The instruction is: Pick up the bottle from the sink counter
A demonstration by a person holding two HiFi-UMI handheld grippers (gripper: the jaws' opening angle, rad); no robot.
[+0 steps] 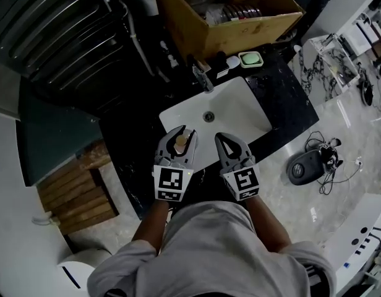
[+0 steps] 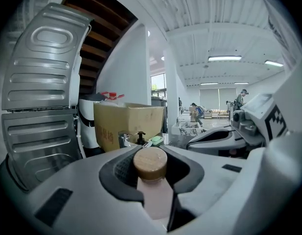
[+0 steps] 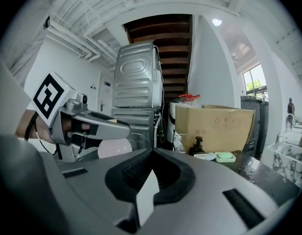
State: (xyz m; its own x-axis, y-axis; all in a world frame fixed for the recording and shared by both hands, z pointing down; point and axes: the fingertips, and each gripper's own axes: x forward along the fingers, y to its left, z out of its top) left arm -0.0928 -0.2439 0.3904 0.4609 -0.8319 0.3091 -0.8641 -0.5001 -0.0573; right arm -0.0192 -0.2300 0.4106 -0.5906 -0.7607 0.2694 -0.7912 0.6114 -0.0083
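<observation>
Bottle (image 2: 152, 192) with a pale pink body and a round brown cap (image 2: 150, 163) stands upright between the left gripper's (image 1: 178, 133) jaws, which press on its sides below the cap. Just past the jaw tips lies the white sink basin (image 1: 237, 113). Farther ahead are the faucet (image 1: 203, 78), a green soap dish (image 1: 250, 59) and a cardboard box (image 1: 240, 30). Beside the left, the right gripper (image 3: 152, 153) has its jaws closed together on nothing.
</observation>
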